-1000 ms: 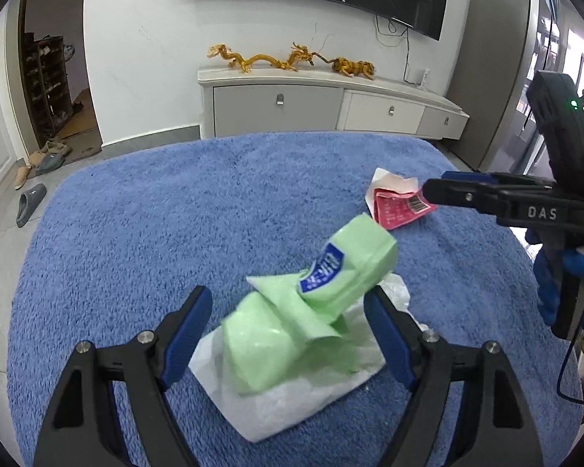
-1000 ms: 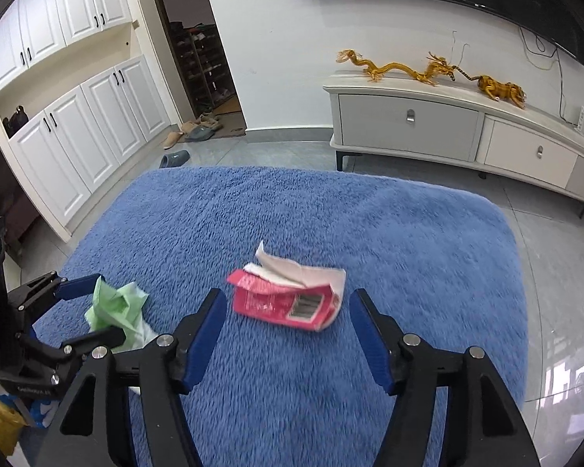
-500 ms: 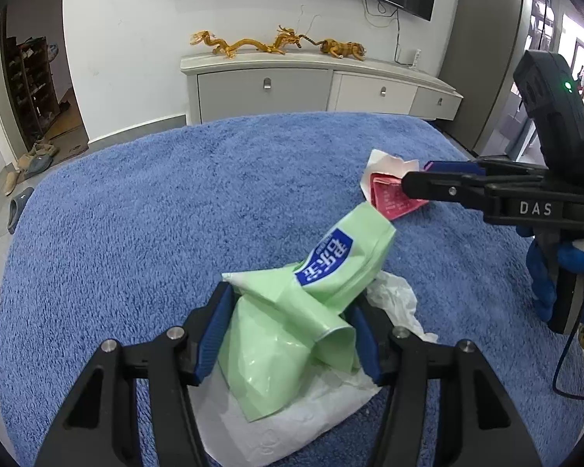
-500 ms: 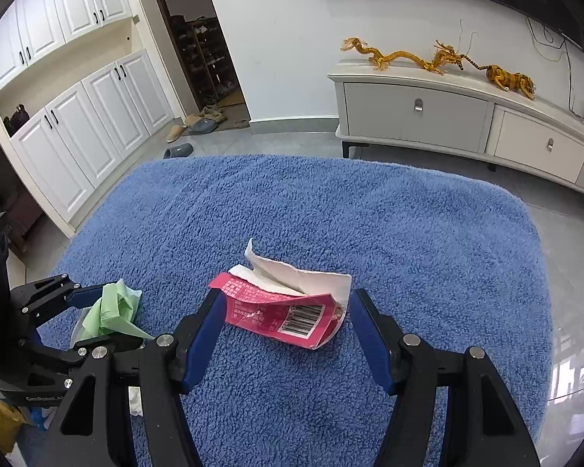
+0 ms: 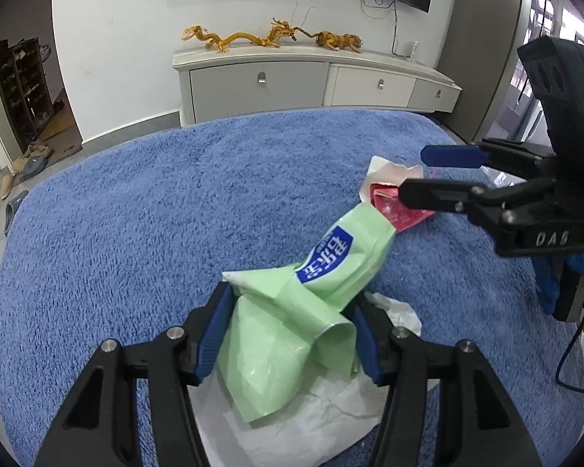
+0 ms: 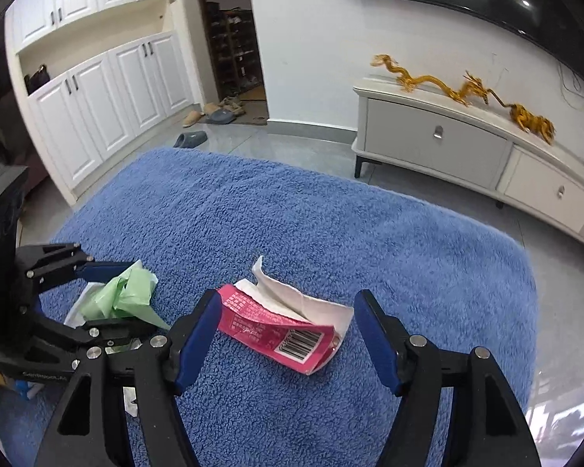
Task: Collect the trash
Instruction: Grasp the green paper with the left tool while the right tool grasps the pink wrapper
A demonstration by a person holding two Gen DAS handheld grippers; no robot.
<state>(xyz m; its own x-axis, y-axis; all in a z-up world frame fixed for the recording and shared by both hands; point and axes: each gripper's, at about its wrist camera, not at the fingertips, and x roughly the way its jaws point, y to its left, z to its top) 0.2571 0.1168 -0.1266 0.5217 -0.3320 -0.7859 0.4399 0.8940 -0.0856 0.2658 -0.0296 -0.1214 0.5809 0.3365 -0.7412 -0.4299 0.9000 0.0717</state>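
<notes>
A: What is the left side doing with the green wrapper (image 5: pixel 311 311)?
B: The left tongs (image 5: pixel 292 327) have just been closing, and their blue pads are now pinching the crumpled wrapper from both sides. It is sitting on a white tissue (image 5: pixel 323 420) on the blue rug (image 5: pixel 136 214), standing up tall, which is probably why the grip is taken low at its folded base.

A: And the red packet (image 6: pixel 280 334)?
B: It is lying flat on the rug, torn open with its white lining showing, between the right tongs (image 6: pixel 284 334). Those have just been opening wider; the left pad is sitting right by the packet's edge, the right pad is standing clear. I'd say they are spreading to straddle its full width before squeezing.

A: So both pieces are being gathered at once?
B: It's looking that way, one per hand.
</notes>
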